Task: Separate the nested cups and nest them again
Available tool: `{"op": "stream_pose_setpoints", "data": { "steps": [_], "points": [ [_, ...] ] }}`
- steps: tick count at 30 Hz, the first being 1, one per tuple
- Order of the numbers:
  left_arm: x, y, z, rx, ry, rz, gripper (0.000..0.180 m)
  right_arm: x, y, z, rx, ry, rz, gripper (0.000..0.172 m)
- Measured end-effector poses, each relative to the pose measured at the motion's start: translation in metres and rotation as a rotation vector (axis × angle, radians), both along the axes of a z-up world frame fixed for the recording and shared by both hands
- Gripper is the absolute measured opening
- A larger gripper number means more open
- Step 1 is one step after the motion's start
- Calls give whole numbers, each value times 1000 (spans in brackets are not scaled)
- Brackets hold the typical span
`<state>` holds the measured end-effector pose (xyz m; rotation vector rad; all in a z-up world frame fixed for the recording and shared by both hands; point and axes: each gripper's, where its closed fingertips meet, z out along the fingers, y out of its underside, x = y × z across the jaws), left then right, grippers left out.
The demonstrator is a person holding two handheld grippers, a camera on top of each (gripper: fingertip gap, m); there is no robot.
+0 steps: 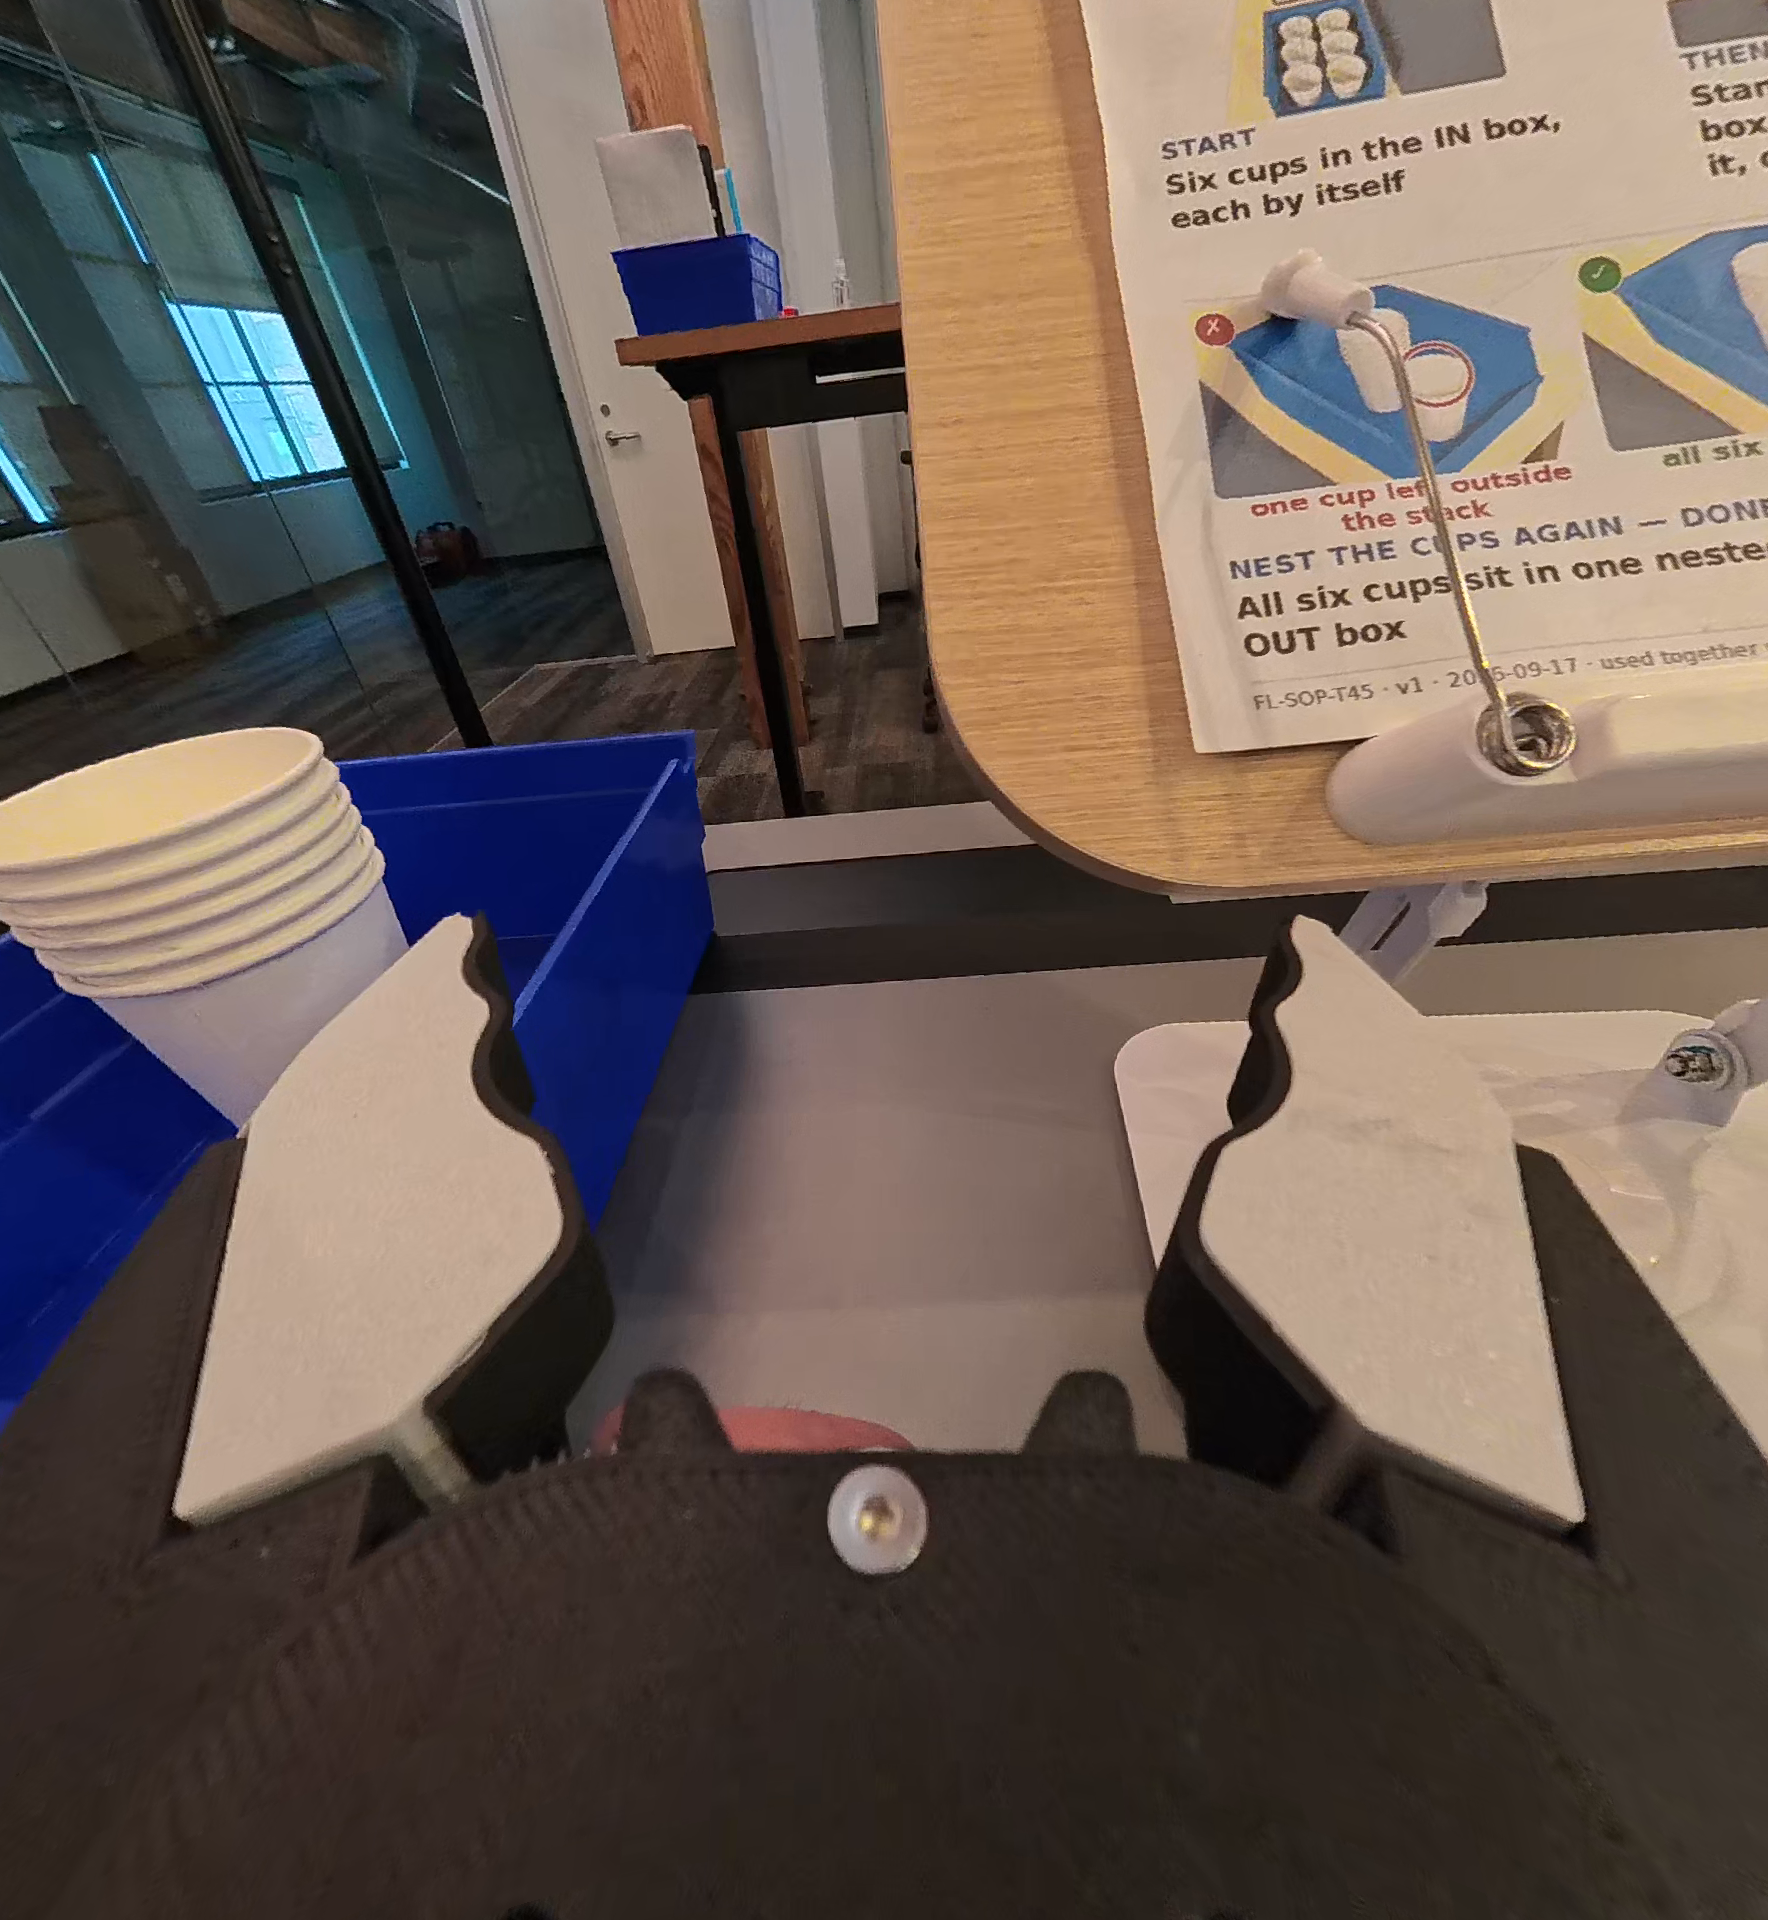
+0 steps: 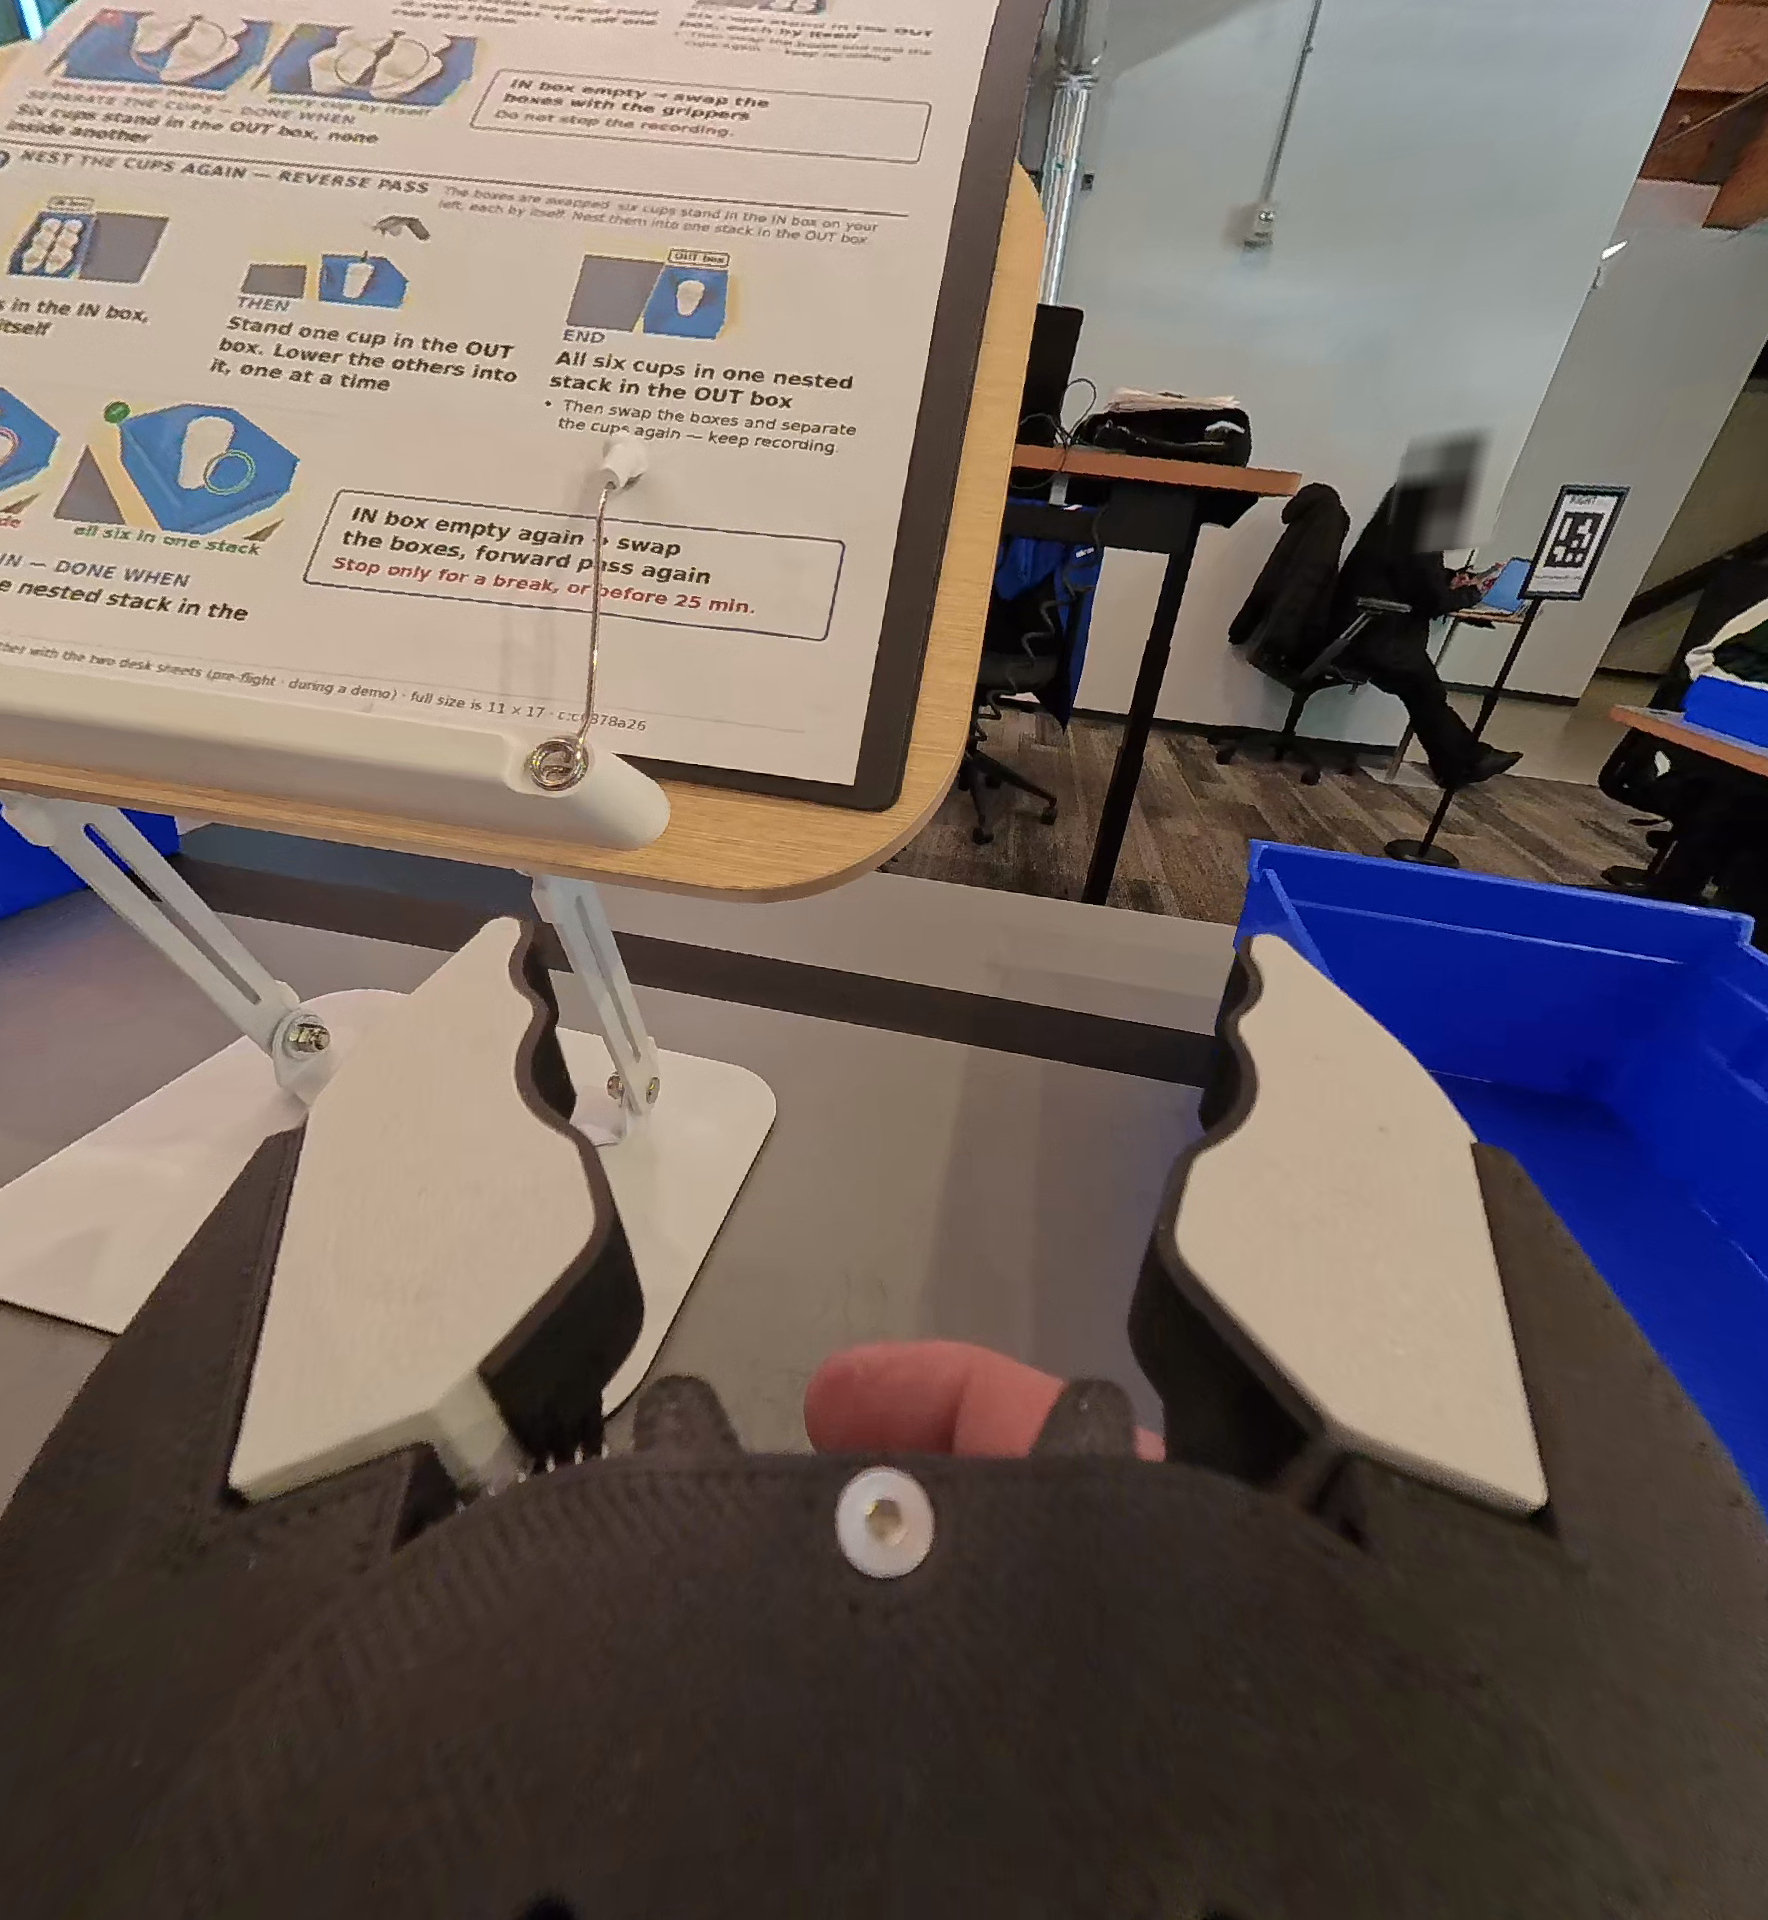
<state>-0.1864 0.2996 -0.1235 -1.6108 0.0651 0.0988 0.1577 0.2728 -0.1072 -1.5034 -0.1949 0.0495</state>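
Left gripper (image 1: 885, 935) hangs over the grey table (image 1: 859, 1195), jaws spread wide, nothing between the pads but bare tabletop. Stack of white paper cups (image 1: 173, 894), nested one in another, stands upright in a blue bin (image 1: 589, 935) at the left; the stack sits just beyond the left finger (image 1: 381, 1195), which partly covers its lower wall, and neither pad is on it. Right gripper (image 2: 885, 945) likewise wide apart and holding nothing, over the table in front of a second blue bin (image 2: 1545, 997) on the right; what shows of that bin's inside has no cup in it. A fingertip (image 2: 921, 1397) of the person shows behind the right gripper's body. Between the two bins stands a tilted wooden board (image 1: 1025, 520) on a white stand (image 2: 693, 1143), carrying a printed instruction sheet (image 2: 444, 416) held by a wire clip (image 2: 589, 623). Background, left view: glass wall, a wooden side table with another blue bin (image 1: 698, 281) on it. Background, right view: desks, office chairs, a seated person (image 2: 1420, 623) well away from the table.
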Motion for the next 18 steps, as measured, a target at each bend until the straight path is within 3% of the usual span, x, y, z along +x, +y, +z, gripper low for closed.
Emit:
{"op": "stream_pose_setpoints", "data": {
  "steps": [13,18],
  "points": [
    [-1,0,-1,-4,-1,3,131,-14,-4,1,16,-49,37,114],
    [-4,-1,0,-6,-6,7,131,-34,-19,9,77,-89,157,84]
  ]
}}
